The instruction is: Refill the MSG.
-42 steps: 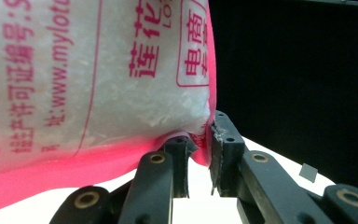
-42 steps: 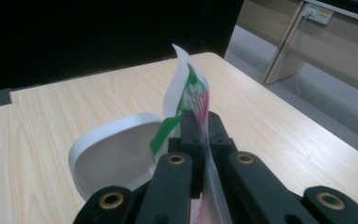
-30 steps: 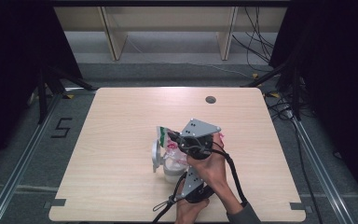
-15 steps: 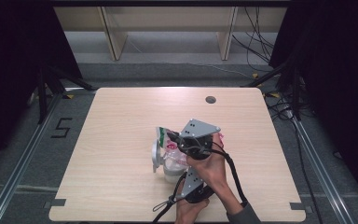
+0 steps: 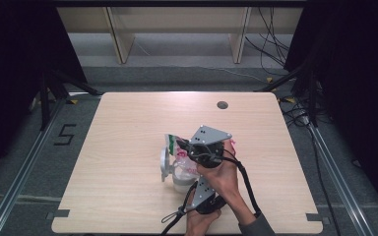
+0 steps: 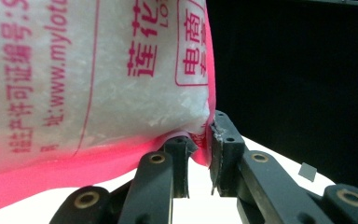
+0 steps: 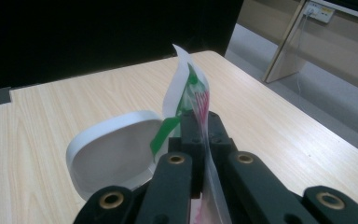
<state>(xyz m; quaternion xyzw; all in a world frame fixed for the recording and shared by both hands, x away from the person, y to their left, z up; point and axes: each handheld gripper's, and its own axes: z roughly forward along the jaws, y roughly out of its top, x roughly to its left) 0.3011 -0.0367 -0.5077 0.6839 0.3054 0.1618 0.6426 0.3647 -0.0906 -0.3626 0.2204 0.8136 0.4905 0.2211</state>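
A plastic bag [image 6: 98,84] of white granules with pink and green print is held up over the middle of the table. My left gripper [image 6: 209,140] pinches its pink bottom corner seam. My right gripper [image 7: 201,123] is shut on the bag's flat top edge [image 7: 189,93]. Seen from above, the right gripper [image 5: 183,145], topped by a grey plate, holds the bag [image 5: 175,146]. The left gripper [image 5: 197,182] comes up from below, near the person's hands. Under the bag stands a white tub [image 5: 179,177] with its lid [image 7: 114,149] hinged open to the left.
The wooden table [image 5: 128,128] has a round cable hole [image 5: 222,104] at the back. Dark curtains stand at both sides. Wooden shelf legs [image 5: 118,39] and cables [image 5: 295,103] lie on the floor behind the table.
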